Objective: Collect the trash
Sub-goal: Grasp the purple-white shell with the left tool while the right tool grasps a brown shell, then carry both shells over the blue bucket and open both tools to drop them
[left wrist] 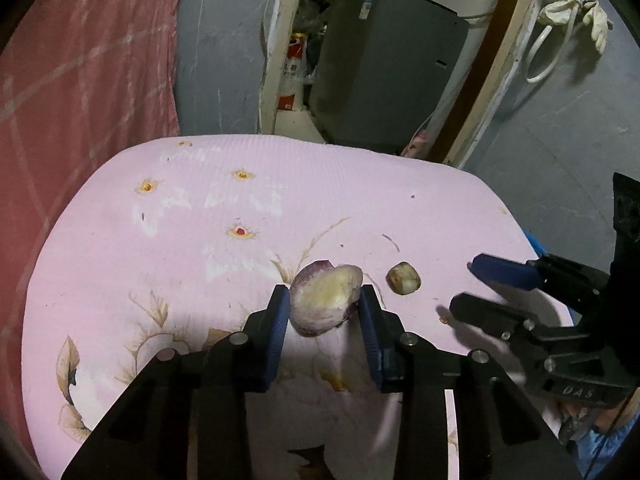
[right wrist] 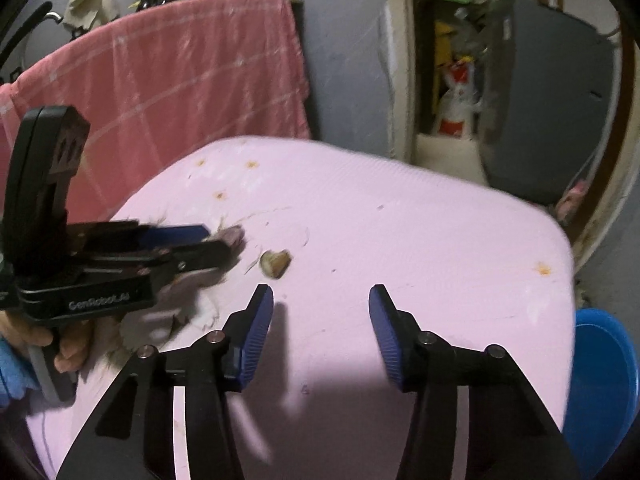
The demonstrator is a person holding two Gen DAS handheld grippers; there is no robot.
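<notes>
Left gripper (left wrist: 324,312), lower centre of left wrist view: blue pads narrow, touching both sides of purple-white peel scrap (left wrist: 325,300), apparently gripped, on pink floral tablecloth (left wrist: 200,272). Right gripper (right wrist: 320,320): jaws half open, empty. Small brown scrap (right wrist: 276,262) lies above and left of it, just beside peel. Right hand nearer. Blue bin (right wrist: 600,380) at right edge.

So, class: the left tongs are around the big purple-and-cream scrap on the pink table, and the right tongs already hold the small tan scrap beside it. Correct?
Not quite. The right tongs hold nothing; the right wrist view shows the small tan scrap lying beyond them on the pink table. The left tongs do bracket the big scrap.
</notes>
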